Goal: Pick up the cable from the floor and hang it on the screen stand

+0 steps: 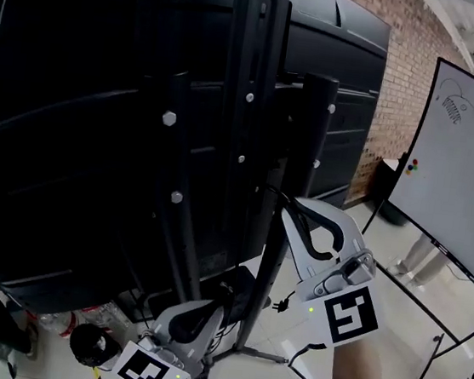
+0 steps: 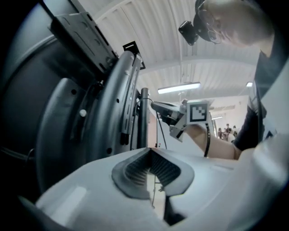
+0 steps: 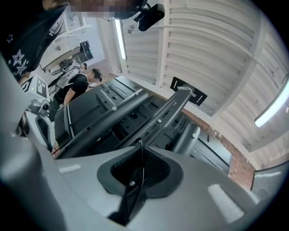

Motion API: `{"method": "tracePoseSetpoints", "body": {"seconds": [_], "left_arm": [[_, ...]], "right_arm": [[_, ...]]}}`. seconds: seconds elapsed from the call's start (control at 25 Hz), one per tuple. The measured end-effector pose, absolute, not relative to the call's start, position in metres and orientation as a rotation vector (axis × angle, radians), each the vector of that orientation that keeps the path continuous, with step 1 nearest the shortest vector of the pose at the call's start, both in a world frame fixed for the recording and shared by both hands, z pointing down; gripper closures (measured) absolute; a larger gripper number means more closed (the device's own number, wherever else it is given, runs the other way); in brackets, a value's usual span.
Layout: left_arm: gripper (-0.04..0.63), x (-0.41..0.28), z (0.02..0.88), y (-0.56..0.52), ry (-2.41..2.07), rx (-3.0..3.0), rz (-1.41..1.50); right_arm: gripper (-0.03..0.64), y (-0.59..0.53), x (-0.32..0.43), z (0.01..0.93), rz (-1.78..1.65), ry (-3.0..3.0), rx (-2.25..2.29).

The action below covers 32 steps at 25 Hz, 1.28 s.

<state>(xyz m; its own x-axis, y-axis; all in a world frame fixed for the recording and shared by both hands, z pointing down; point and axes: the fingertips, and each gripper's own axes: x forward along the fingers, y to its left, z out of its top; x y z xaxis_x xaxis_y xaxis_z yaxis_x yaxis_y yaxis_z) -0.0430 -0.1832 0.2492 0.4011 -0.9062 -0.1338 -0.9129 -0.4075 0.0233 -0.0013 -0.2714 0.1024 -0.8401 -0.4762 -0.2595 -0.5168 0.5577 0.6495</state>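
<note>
**Cable held at the rear of the screen stand, ready for hanging**
The screen (image 1: 99, 124) presents its black rear panel, and the screen stand (image 1: 293, 183) post rises beside it. The right gripper (image 1: 296, 210) sits just beside the post with its jaws clamped on the thin black cable (image 3: 142, 168), so the slack hangs off the floor. The left gripper (image 1: 200, 315), positioned lower, has its jaws nearly together and empty, probably free to guide the slack.

Pale glossy floor (image 1: 394, 307), visible lower right and near centre. The black metal screen stand (image 1: 272, 266) is planted on it at centre. Right: white whiteboard on a thin black frame (image 1: 469, 187), legs down. Near left: dim clutter, unidentifiable.
</note>
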Motion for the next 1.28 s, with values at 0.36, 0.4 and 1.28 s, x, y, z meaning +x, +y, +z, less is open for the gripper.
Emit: {"method": "tracePoseSetpoints", "body": {"seconds": [0.36,0.4,1.28], "left_arm": [[0.591,-0.011,0.191,-0.243,1.814,-2.443,0.235],[0.591,-0.010,0.183,-0.248,1.821,-2.421,0.234],[0.591,-0.007,0.046,-0.303,1.796,-2.264,0.133]], "right_arm": [[0.589,-0.310,0.029,0.057,1.067,2.659,-0.645],[0.589,-0.312,0.031,0.052,1.042,2.654,-0.617],[0.588,-0.381,0.036,-0.085,0.893,2.592,-0.535]]}}
